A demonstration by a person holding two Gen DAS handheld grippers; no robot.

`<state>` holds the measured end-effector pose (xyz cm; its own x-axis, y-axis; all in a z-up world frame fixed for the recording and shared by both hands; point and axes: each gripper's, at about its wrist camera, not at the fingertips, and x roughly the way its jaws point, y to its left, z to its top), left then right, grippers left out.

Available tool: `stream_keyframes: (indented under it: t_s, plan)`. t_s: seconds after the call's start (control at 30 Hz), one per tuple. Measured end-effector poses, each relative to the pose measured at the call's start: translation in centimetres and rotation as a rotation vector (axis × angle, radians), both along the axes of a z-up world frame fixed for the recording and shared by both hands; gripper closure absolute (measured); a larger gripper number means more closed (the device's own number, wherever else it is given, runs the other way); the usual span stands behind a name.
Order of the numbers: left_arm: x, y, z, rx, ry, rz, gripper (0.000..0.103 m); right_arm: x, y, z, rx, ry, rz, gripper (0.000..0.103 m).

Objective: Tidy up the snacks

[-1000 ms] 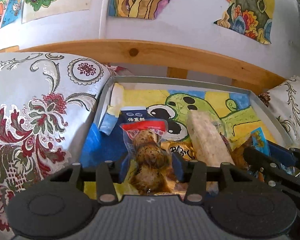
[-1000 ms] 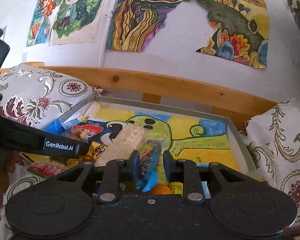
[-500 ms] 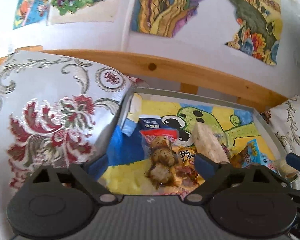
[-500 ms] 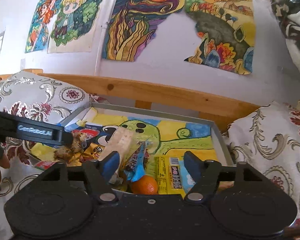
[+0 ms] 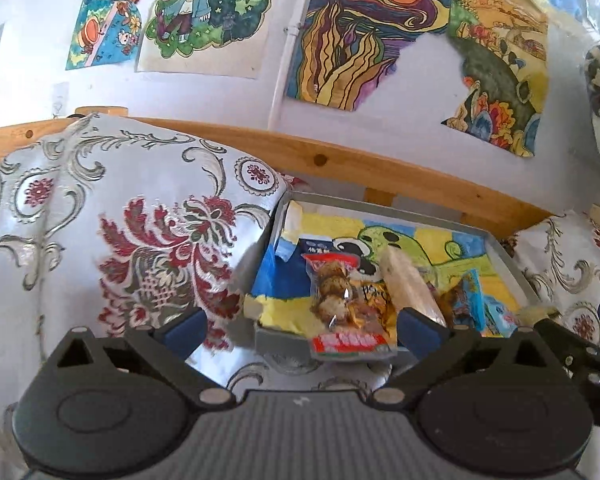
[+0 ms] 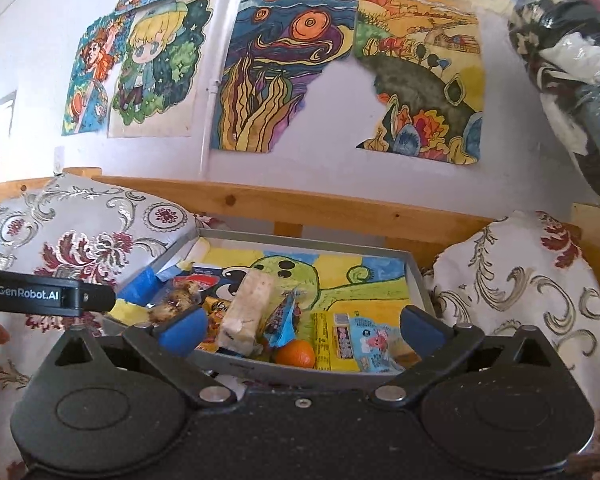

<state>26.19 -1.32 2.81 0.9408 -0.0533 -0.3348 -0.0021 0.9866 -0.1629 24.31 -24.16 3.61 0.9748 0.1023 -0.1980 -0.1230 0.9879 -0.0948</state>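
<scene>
Wall w/ drawings behind; grey tray (image 6: 300, 374) sat btwn patterned cushions (image 5: 112, 216). Snack packets (image 6: 284, 316) lay piled along its near edge. Left claw (image 5: 302, 326) & right claw (image 6: 302, 326) both spread wide, empty. Packets looked light, crinkly, slippery; best pinched at sealed edges.

The tray's near rim (image 6: 284, 374) is partly hidden behind the right gripper's body, and print on the snack packets (image 6: 366, 342) (small, blurred) cannot be read.

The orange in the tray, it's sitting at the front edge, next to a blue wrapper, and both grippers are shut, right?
Not quite. The orange does sit at the tray's front edge beside the blue wrapper, but the right gripper and left gripper are open, as both wrist views show.
</scene>
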Motion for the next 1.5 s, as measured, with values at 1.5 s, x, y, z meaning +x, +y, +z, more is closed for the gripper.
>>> stream_keyframes:
  t_s: [1.5]
  plan:
    - [-14.6,0.1,-3.5,0.137,0.098,0.052,0.001,-14.3,-2.0,-2.7,0.086,0.157,-0.027,0.001]
